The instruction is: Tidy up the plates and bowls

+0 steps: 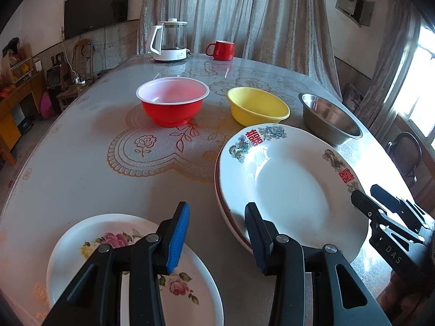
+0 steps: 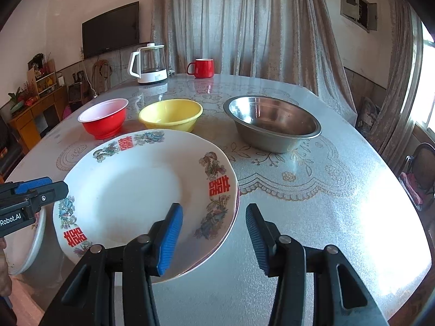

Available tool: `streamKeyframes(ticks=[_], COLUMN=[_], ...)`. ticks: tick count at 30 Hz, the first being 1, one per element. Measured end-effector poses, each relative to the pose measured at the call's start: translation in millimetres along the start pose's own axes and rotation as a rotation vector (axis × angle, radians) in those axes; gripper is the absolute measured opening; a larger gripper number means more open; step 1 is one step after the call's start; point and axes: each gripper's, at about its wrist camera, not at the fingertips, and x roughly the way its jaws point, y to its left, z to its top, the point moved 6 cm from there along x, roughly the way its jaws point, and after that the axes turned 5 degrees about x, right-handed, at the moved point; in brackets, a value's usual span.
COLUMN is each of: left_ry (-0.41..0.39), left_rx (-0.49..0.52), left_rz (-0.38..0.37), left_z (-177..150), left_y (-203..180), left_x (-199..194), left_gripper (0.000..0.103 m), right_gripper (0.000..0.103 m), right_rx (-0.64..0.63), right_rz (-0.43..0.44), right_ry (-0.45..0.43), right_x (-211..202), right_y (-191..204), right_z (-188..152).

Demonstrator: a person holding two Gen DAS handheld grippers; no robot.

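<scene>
A white plate with red characters and dragon prints (image 1: 293,190) (image 2: 141,190) lies on top of another plate on the table. A white plate with pink roses (image 1: 130,266) (image 2: 24,247) lies to its left. Behind stand a red bowl (image 1: 172,100) (image 2: 104,118), a yellow bowl (image 1: 257,106) (image 2: 171,114) and a steel bowl (image 1: 330,118) (image 2: 273,122). My left gripper (image 1: 216,233) is open and empty, between the two plates. My right gripper (image 2: 214,236) is open and empty, over the right edge of the stacked plate. Each gripper shows in the other's view, the left (image 2: 40,190) and the right (image 1: 380,209).
A glass kettle (image 1: 170,40) (image 2: 149,63) and a red mug (image 1: 221,50) (image 2: 202,68) stand at the table's far edge. The round table (image 2: 339,203) has a lace-pattern cover. A chair (image 2: 418,174) stands at the right.
</scene>
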Motion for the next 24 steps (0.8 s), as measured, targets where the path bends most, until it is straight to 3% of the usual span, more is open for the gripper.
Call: streamKeyframes(ticks=[8,11,14,19,24], left_ry=[-0.005,-0.005,-0.003,-0.011,-0.057], left_rx=[-0.016,-0.022,-0.043,-0.091,-0.134], left_rz=[-0.018,-0.018,-0.014,-0.022,-0.024], left_z=[-4,-5,-8,-10,-10], left_y=[5,9,19,41,69], left_x=[-7,-11,-14,-24,-44], left_gripper=[0.044,0.044,0.049,0.05,0.06], right_gripper=[0.049,0.041,0.04,0.04,0.04], right_rx=[0.001,-0.029,-0.053,-0.062,-0.122], right_rz=[0.083,0.117,0.156,0.284,0.484], right_ry=[-0.051,-0.065,-0.065,-0.047,0.034], right_x=[-20,-27,-32,-43,-55], right_y=[9,19,32,54,97], right_z=[5,6,5,2,-10])
